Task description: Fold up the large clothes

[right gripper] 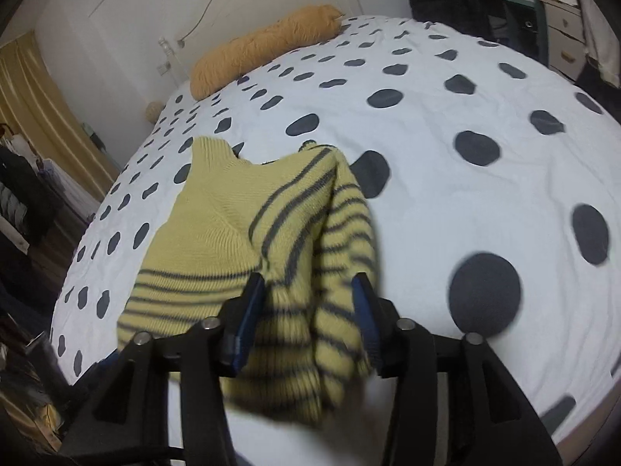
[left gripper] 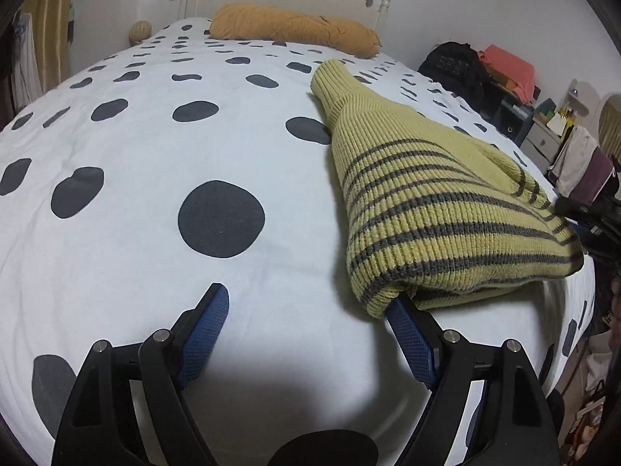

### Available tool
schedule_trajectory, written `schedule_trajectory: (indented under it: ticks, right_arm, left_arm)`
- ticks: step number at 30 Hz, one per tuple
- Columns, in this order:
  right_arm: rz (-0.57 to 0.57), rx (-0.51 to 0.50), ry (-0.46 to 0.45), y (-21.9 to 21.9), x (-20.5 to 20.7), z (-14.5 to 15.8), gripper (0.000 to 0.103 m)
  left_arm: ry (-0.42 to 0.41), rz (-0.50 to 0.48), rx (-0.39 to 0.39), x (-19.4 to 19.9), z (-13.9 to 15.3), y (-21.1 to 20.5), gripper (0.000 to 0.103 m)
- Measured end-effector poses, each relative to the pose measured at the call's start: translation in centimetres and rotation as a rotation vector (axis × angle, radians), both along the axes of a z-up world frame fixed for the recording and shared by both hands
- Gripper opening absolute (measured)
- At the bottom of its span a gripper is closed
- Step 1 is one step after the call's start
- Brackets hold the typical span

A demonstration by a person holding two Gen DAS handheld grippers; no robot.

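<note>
A yellow knit sweater with grey stripes (left gripper: 427, 202) lies folded on the right part of the bed, its ribbed collar pointing toward the headboard. My left gripper (left gripper: 310, 297) stands open at the near edge of the sweater. Its right fingertip (left gripper: 401, 310) sits at the sweater's folded corner, and its left fingertip is over bare sheet. In the right wrist view a bunched, blurred fold of the sweater (right gripper: 302, 310) lies between the fingers of my right gripper (right gripper: 308, 279). Those jaws stand apart and the pads do not visibly press the knit.
The bed has a white cover with dark spots (left gripper: 155, 233). An orange bolster pillow (left gripper: 295, 27) lies by the white headboard. Beyond the bed's right side stand a black bag (left gripper: 452, 66), drawers and piled clothes (left gripper: 508, 70). A yellow curtain (right gripper: 39, 108) hangs past the bed's other side.
</note>
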State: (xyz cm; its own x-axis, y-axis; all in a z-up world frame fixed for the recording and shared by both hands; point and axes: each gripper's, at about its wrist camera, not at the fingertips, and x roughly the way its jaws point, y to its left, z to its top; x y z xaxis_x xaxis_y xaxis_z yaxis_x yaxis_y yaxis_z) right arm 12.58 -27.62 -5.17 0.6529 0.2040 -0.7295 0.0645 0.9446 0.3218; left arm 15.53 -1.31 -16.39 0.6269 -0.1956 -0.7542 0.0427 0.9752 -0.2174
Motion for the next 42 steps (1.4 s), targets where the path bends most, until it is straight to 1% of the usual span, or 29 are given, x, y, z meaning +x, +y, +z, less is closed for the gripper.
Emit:
schedule_trajectory:
  ticks: [2, 4, 5, 6, 9, 10, 11, 12, 13, 14, 15, 17, 19, 20, 22, 23, 24, 25, 26, 27, 28, 30, 32, 34, 35, 36, 38, 40, 42]
  right_arm:
    - [-0.005, -0.009, 0.004, -0.2, -1.7, 0.2, 0.059]
    - [-0.023, -0.014, 0.021, -0.3, -2.8, 0.0, 0.062]
    - [-0.042, 0.003, 0.027, -0.5, -3.4, -0.3, 0.066]
    - [-0.047, 0.038, 0.030, -0.7, -3.6, -0.6, 0.072]
    - [-0.042, 0.203, 0.083, -0.5, -2.9, -2.6, 0.073]
    - [-0.032, 0.238, 0.083, -0.1, -2.5, -3.1, 0.071]
    - [-0.027, 0.262, 0.074, 0.2, -2.0, -3.4, 0.067]
    - [-0.031, 0.270, 0.067, 0.4, -1.5, -3.6, 0.048]
    - [-0.036, 0.251, 0.064, 0.5, -0.9, -3.6, 0.037]
    - [-0.040, 0.236, 0.052, 0.4, -0.6, -3.2, 0.036]
    - [-0.041, 0.196, 0.051, 0.6, -0.4, -2.6, 0.034]
    - [-0.034, 0.066, 0.027, 1.1, -0.1, -0.7, 0.033]
    - [-0.041, -0.011, 0.012, 1.0, 0.2, 0.7, 0.033]
    - [-0.054, -0.027, 0.012, 0.6, 0.4, 0.9, 0.033]
    - [-0.082, -0.048, 0.050, -0.5, 1.0, -0.2, 0.033]
    - [-0.094, -0.043, 0.084, -1.0, 1.1, -1.8, 0.033]
    - [-0.093, -0.031, 0.107, -1.4, 1.0, -3.1, 0.034]
    - [-0.099, -0.012, 0.106, -1.9, 0.6, -4.2, 0.039]
    - [-0.112, 0.006, 0.091, -2.4, 0.2, -4.4, 0.045]
    - [-0.132, 0.036, 0.085, -3.2, -0.3, -4.4, 0.060]
    - [-0.145, 0.075, 0.088, -3.8, -0.7, -4.3, 0.064]
    - [-0.155, 0.166, 0.100, -5.0, -1.8, -3.6, 0.064]
    - [-0.165, 0.159, 0.070, -5.1, -2.6, -1.9, 0.064]
    - [-0.167, 0.119, 0.005, -4.8, -3.0, 0.6, 0.064]
    - [-0.146, 0.096, -0.031, -4.3, -2.6, 1.9, 0.063]
    - [-0.125, 0.088, -0.060, -3.7, -2.0, 2.8, 0.062]
    - [-0.062, 0.087, -0.103, -2.1, 0.3, 4.5, 0.057]
    - [0.020, 0.159, -0.088, -0.5, 3.9, 4.4, 0.047]
    - [0.107, 0.288, -0.005, 0.7, 7.9, 2.4, 0.044]
  left_arm:
    - [0.011, 0.008, -0.029, 0.1, -0.3, 0.3, 0.085]
    - [0.013, 0.006, -0.029, 0.1, -0.3, 0.2, 0.085]
    - [0.014, 0.005, -0.023, 0.0, -0.2, 0.1, 0.085]
    - [0.016, 0.004, -0.018, 0.0, -0.1, 0.0, 0.085]
    - [0.023, 0.007, -0.017, 0.0, 0.0, -0.1, 0.085]
    - [0.028, 0.007, -0.014, 0.0, 0.0, -0.2, 0.085]
    - [0.032, 0.007, -0.010, 0.0, 0.0, -0.2, 0.085]
    - [0.042, 0.006, -0.003, 0.0, 0.0, -0.3, 0.085]
    - [0.059, 0.003, 0.003, 0.1, 0.1, -0.4, 0.085]
    - [0.078, 0.002, 0.008, 0.2, 0.3, -0.5, 0.086]
    - [0.097, 0.005, 0.013, 0.3, 0.4, -0.7, 0.087]
    - [0.132, 0.018, 0.018, 0.5, 0.8, -1.0, 0.088]
    - [0.152, 0.022, 0.026, 0.5, 1.2, -1.7, 0.088]
    - [0.154, 0.020, 0.037, 0.5, 1.3, -2.1, 0.089]
    - [0.160, 0.011, 0.074, 0.4, 1.2, -2.9, 0.089]
    - [0.171, 0.012, 0.097, 0.4, 0.9, -3.2, 0.089]
    - [0.182, 0.022, 0.124, 0.5, 0.5, -3.2, 0.089]
    - [0.186, 0.033, 0.139, 0.5, 0.1, -3.0, 0.089]
    - [0.186, 0.039, 0.128, 0.5, -0.1, -2.6, 0.089]
    - [0.187, 0.050, 0.112, 0.4, 0.0, -2.1, 0.089]
    - [0.189, 0.063, 0.104, 0.4, 0.3, -1.6, 0.088]
    - [0.180, 0.095, 0.081, 0.0, 1.6, -0.2, 0.086]
    - [0.153, 0.145, 0.041, -0.4, 3.7, 1.4, 0.086]
    - [0.093, 0.175, -0.016, -0.4, 6.7, 2.2, 0.086]
    - [0.073, 0.161, -0.040, 0.0, 7.8, 1.9, 0.087]
    - [0.054, 0.107, -0.073, 1.0, 9.1, 0.9, 0.088]
    - [0.044, 0.025, -0.070, 3.0, 10.2, -1.7, 0.088]
    - [0.035, -0.023, -0.045, 4.7, 10.2, -4.3, 0.088]
    - [0.059, -0.063, -0.010, 6.3, 9.1, -6.6, 0.088]
